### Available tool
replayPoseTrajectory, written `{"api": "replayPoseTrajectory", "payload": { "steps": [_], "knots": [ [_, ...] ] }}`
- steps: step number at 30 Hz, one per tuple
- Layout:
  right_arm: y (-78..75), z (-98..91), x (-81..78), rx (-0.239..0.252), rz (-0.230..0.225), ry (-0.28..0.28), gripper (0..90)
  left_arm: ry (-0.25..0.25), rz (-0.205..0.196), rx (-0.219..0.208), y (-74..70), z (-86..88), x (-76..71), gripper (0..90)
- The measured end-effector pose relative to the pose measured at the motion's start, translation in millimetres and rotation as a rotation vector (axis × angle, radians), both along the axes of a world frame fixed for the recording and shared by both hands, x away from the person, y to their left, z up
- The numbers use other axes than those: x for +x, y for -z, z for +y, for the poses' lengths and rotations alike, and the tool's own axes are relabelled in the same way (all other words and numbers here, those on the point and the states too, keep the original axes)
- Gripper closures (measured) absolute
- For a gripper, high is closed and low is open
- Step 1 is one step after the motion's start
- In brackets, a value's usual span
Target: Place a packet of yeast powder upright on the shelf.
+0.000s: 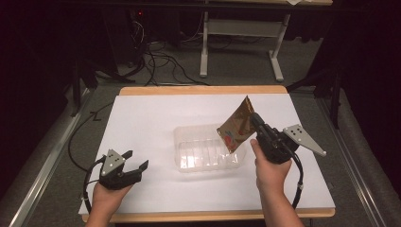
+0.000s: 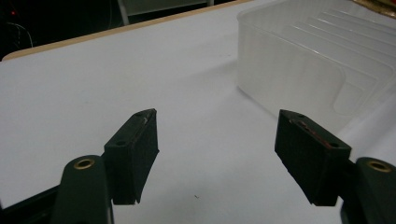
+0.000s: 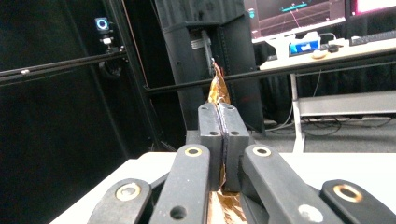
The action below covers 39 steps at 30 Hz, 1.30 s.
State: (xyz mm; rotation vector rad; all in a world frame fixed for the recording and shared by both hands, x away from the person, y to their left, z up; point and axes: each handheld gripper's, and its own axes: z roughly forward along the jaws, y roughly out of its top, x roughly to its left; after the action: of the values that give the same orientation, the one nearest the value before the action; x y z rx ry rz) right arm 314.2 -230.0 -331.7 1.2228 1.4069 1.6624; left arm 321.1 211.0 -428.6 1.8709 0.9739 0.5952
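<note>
A gold foil pouch (image 1: 238,125) with red print hangs tilted over the right end of a clear plastic tray (image 1: 189,142) in the middle of the white table. My right gripper (image 1: 255,120) is shut on the pouch's right edge. In the right gripper view the pouch (image 3: 217,88) sticks up edge-on from between the closed jaws of the right gripper (image 3: 219,112). My left gripper (image 1: 136,160) stands open near the table's front left, low over the surface. The left gripper (image 2: 215,135) has nothing between its jaws, and the tray (image 2: 322,60) lies ahead to its right.
The white table top (image 1: 142,118) has a wooden rim at the back and front. Beyond it stand a white desk frame (image 1: 241,33) and cables on the floor. Black racks, bars and a desk with monitors (image 3: 299,18) lie behind the table.
</note>
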Motion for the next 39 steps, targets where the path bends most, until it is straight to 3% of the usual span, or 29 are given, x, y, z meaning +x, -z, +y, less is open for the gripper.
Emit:
{"api": "replayPoseTrajectory", "payload": {
  "steps": [14, 28, 32, 39],
  "knots": [
    [11.8, -1.8, 5.2, -0.011, 0.010, 0.061, 90.0, 0.000, 0.003, -0.002, 0.1, 0.0, 0.0, 30.8],
    [5.5, 14.5, 2.2, 0.036, -0.007, 0.006, 90.0, 0.002, 0.001, -0.001, -0.2, 0.3, -0.2, 30.7],
    [7.9, 16.6, 2.0, 0.021, -0.003, 0.018, 90.0, 0.002, 0.000, -0.001, -0.3, 0.9, -0.2, 30.7],
    [16.2, 3.9, 1.1, 0.023, 0.009, 0.056, 90.0, 0.001, 0.005, 0.000, 0.5, 0.2, 0.4, 30.7]
  ]
}}
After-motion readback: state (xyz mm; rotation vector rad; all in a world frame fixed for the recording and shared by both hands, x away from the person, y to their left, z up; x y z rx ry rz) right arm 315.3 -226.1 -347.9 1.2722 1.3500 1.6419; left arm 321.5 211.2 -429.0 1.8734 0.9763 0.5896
